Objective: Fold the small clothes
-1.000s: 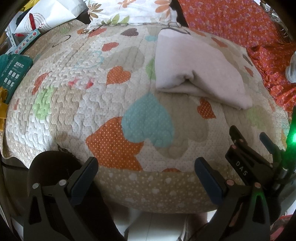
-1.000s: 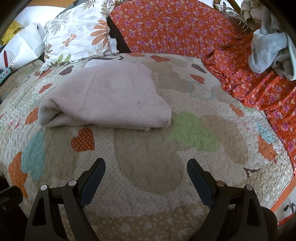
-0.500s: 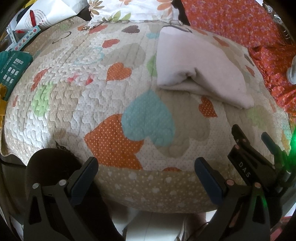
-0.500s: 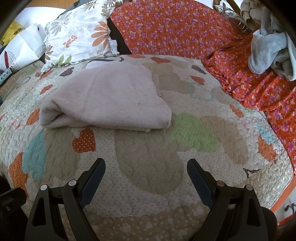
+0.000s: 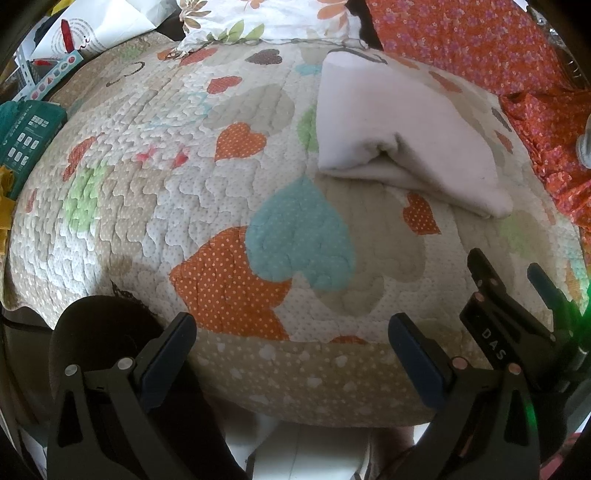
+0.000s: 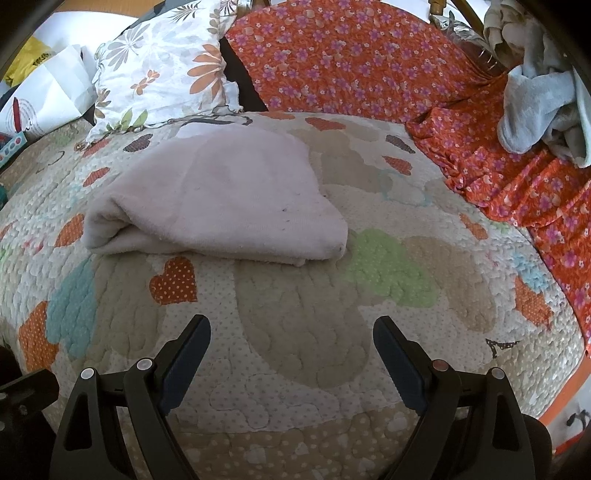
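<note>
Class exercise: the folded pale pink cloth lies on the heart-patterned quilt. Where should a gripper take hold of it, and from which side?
Probably the near right corner of the folded pale pink cloth, approached low from the front by the open right gripper. The layers there end in a thin edge lying flat on the heart-patterned quilt, so a finger could slide under; the left end is a thick rounded fold.

One folded pink cloth [image 6: 218, 206] on the quilt [image 6: 295, 295], at 11 o'clock in the right view, 1 o'clock in the left [image 5: 399, 136]. One quilt, one floral pillow [image 6: 162, 70] at 11, one orange flowered sheet [image 6: 354, 62] from 12 to 3. One heap of grey-blue cloths [image 6: 543, 107] at 2; number of pieces in it unclear. One white bag [image 5: 96, 26] and one teal box [image 5: 26, 140] at 10 in the left view. Two tools: left [image 5: 291, 354], right [image 6: 291, 354].
</note>
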Demonstrator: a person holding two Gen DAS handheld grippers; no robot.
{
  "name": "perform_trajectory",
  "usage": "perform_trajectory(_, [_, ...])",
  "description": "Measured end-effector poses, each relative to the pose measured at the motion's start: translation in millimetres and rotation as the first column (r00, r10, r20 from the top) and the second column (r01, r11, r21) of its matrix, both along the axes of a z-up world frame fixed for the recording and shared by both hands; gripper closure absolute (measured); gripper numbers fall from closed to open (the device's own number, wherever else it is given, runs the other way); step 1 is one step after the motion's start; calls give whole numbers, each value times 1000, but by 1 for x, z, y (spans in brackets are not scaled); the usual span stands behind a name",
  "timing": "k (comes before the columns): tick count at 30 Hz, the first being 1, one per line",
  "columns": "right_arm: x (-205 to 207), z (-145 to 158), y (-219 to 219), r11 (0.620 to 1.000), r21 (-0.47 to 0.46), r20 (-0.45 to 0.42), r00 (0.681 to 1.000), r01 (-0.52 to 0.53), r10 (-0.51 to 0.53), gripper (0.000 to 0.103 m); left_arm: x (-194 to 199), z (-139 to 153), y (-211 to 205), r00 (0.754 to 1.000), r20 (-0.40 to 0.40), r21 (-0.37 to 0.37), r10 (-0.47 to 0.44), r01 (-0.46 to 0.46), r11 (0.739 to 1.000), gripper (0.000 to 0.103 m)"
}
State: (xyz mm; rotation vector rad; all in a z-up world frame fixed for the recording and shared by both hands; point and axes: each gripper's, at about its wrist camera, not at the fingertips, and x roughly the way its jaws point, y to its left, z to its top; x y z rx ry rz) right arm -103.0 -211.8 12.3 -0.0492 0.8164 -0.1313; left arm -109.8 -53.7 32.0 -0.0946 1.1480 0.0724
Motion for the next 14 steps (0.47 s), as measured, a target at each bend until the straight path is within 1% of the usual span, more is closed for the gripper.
perform_trajectory(6, [-3,6,1,1000,4,22,1000,-3,3,10,6,2,5,1000,8,-17,10,-9,1000,0])
perform_trajectory(9, [-3,13,6,1000,1,30,999,-26,26,10,14,4,8,1000,15,-34,18,-18,999,0])
perform_trajectory(12, [3,14,12,998,-1,4,998,-55,55,9,21,6,9,1000,23,-41,14,-13,999,0])
perform_trajectory(14, [10,14,11,998,19,-18,998,-58,59,9,26,8,11,1000,28,-56,9,-7,998,0])
